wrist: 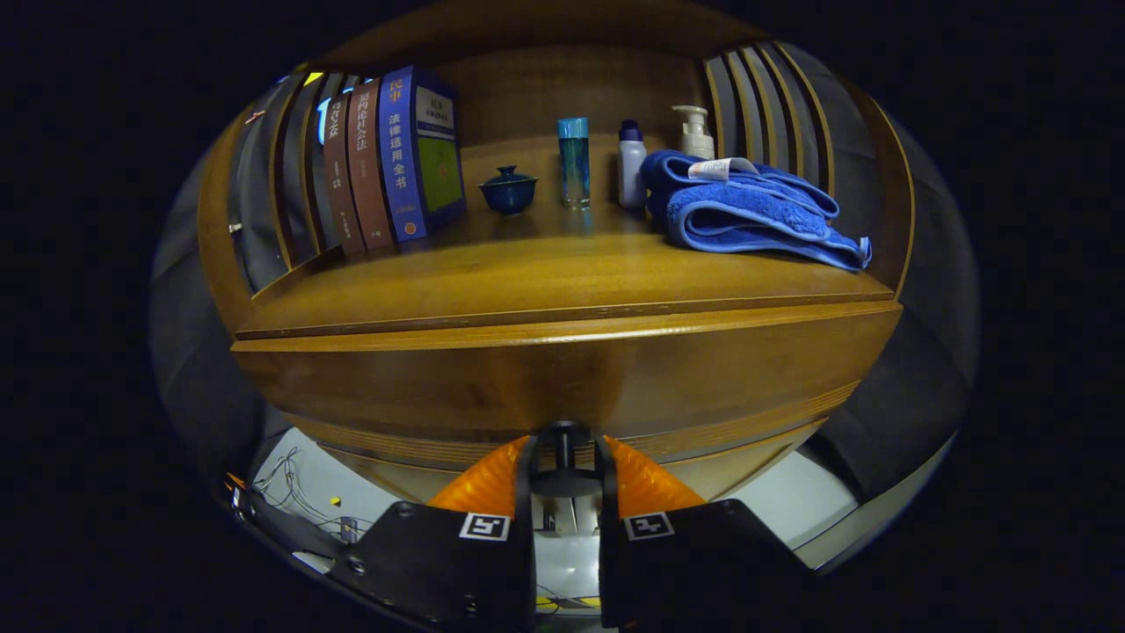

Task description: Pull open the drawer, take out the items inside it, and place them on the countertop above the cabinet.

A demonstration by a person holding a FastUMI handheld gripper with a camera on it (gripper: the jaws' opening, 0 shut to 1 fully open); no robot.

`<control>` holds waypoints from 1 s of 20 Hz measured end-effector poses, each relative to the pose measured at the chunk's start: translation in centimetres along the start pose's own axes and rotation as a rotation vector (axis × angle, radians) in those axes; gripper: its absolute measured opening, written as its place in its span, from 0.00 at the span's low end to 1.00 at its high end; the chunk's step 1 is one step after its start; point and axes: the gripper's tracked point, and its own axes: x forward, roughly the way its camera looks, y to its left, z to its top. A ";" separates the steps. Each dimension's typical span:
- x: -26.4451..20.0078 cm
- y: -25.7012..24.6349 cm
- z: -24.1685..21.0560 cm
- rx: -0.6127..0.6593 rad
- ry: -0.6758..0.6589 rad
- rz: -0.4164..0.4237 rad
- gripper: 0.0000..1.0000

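The wooden cabinet's drawer front (562, 382) fills the space just ahead of my fingers, under the countertop (545, 272). It looks closed, flush below the top's edge, so its contents are hidden. A small dark knob (563, 450) sticks out of the drawer front. My gripper (563, 457) is shut on this knob, one finger pressing each side of it.
On the countertop stand three books (391, 158) to the left, a lidded blue cup (508, 190), a blue glass bottle (574, 163), a white bottle (630, 164) and a pump bottle (694, 134). A folded blue towel (747, 211) lies on the right. Slatted side rails flank the top.
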 end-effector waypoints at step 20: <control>-11.0 -0.8 -6.7 -0.022 0.069 -0.008 0.32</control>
